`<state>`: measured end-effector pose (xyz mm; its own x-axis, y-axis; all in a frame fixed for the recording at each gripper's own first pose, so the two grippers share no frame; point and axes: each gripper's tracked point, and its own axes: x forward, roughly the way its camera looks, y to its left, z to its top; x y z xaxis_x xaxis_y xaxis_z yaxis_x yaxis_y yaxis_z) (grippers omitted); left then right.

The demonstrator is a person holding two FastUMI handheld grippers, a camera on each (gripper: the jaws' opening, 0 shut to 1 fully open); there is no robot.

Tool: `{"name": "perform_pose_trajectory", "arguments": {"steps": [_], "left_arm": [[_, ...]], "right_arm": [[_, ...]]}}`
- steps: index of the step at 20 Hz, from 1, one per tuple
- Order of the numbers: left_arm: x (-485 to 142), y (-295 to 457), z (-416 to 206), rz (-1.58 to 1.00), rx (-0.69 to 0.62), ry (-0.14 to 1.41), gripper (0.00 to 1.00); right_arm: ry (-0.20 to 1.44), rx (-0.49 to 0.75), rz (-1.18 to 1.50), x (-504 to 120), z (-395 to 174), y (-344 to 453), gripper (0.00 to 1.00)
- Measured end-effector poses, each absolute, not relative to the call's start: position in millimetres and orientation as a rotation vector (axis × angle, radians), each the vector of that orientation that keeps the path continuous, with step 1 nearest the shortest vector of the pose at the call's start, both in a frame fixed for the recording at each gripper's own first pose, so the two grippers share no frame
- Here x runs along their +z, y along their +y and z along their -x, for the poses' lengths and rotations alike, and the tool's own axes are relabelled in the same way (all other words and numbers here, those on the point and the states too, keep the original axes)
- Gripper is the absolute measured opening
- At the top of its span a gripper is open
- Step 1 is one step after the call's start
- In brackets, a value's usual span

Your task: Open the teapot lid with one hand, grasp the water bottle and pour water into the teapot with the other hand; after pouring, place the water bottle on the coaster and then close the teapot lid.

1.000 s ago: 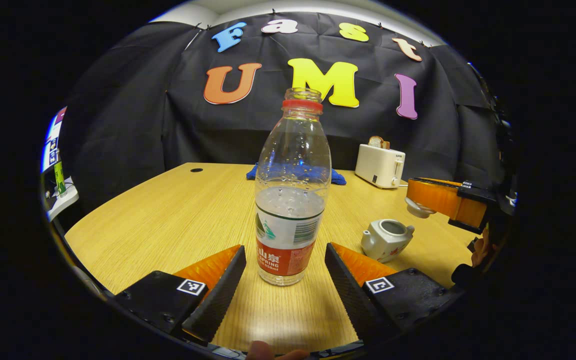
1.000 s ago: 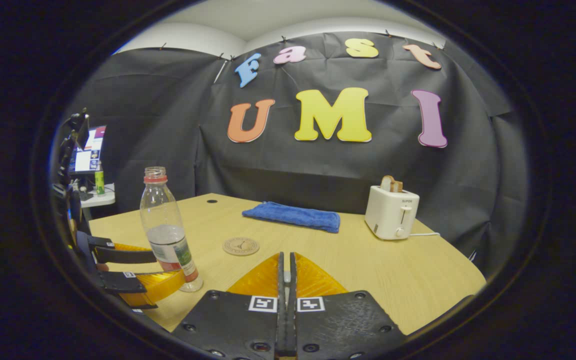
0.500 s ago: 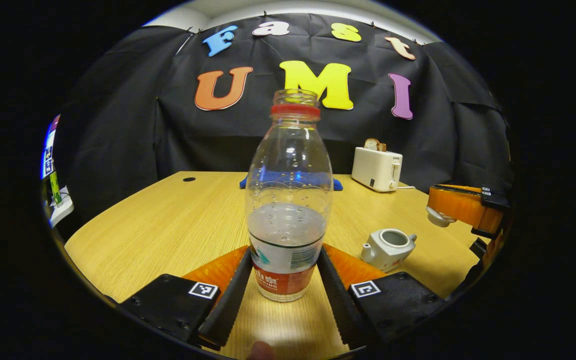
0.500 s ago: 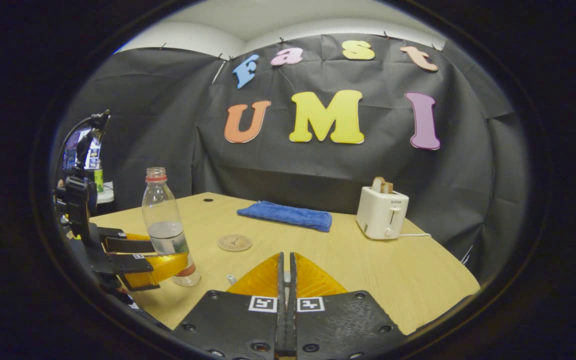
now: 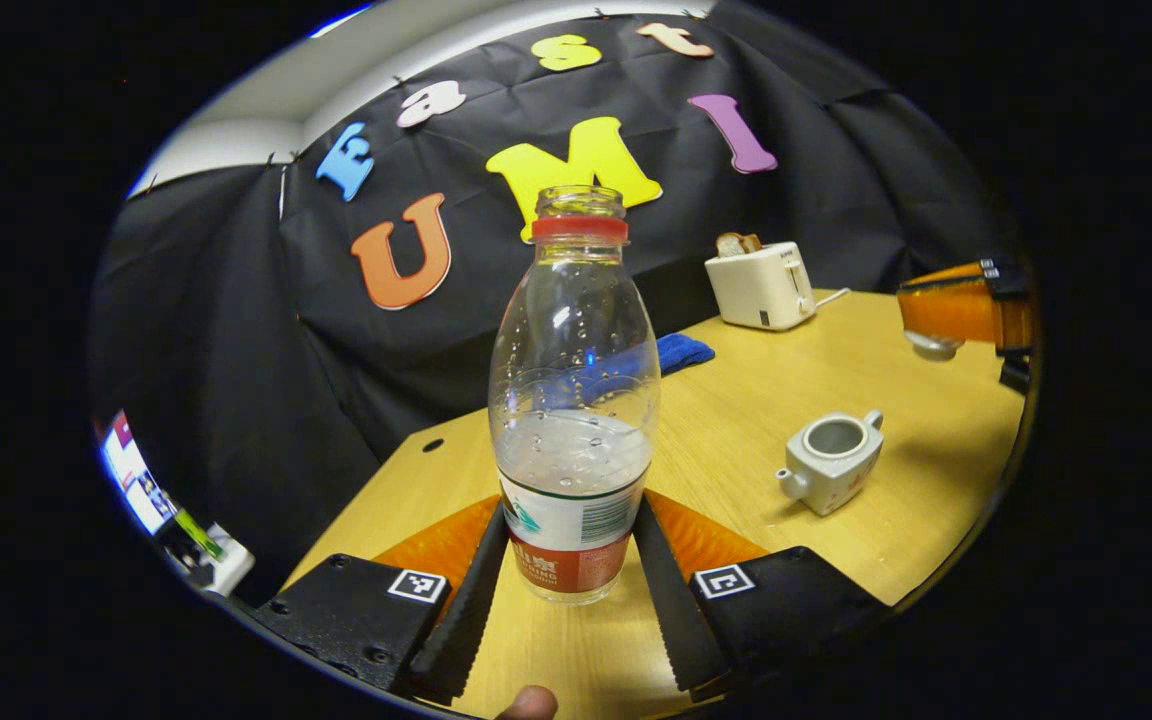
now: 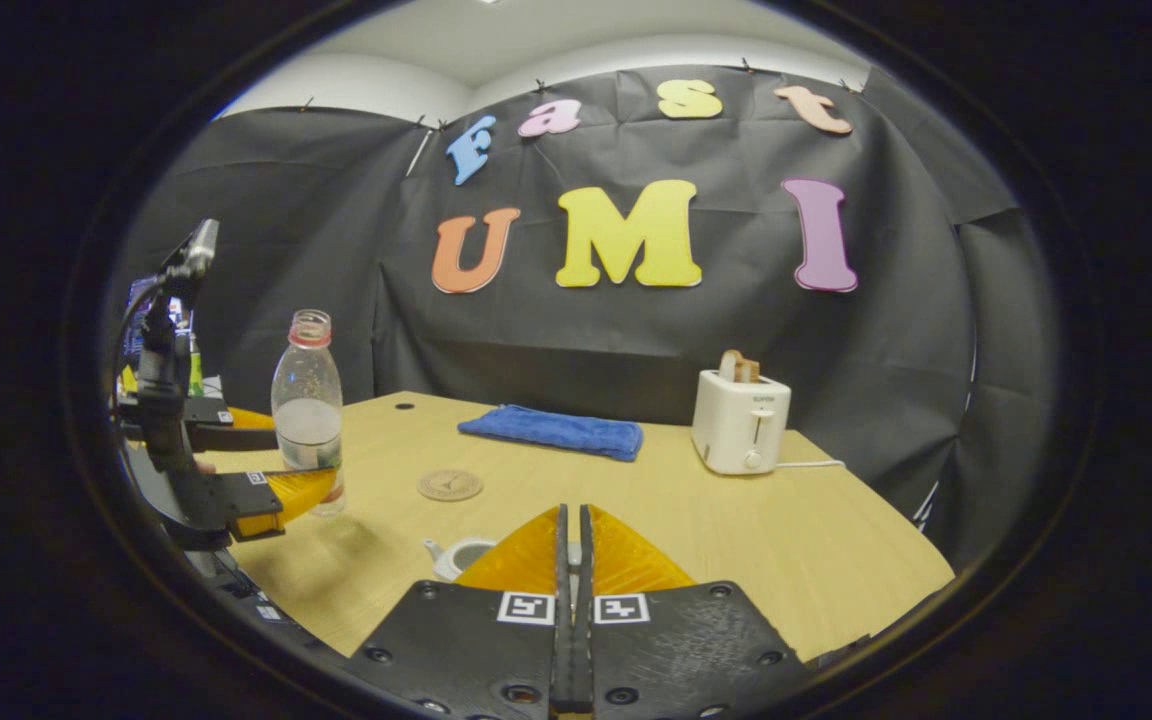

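Observation:
A clear water bottle, uncapped with a red neck ring and about half full, stands between my left gripper's fingers, which are shut on its labelled lower part. From the right gripper view the bottle hangs just above the table in that gripper. The white teapot sits open on the table to the right, and its rim peeks out beside my right gripper. That gripper is shut on the teapot lid, held above and beyond the pot. A round coaster lies on the table.
A white toaster with toast stands at the back right of the wooden table, its cord trailing off. A folded blue towel lies at the back middle. A desk with a screen stands beyond the table's left edge.
My left gripper went from open around the bottle to shut on it, then lifted and tilted with it. The right gripper has stayed shut on the lid and shifted a little.

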<state>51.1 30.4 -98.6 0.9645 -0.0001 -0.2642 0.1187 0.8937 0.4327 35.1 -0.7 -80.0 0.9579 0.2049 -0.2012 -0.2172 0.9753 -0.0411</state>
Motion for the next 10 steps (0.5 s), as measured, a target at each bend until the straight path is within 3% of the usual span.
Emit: {"name": "perform_pose_trajectory", "arguments": {"steps": [10], "left_arm": [[-112.4, 32.2, -59.8, -1.071, -0.125, 0.293, 0.74]], "right_arm": [[0.195, 0.154, 0.054, -80.7, -19.0, -55.4, 0.0]]}}
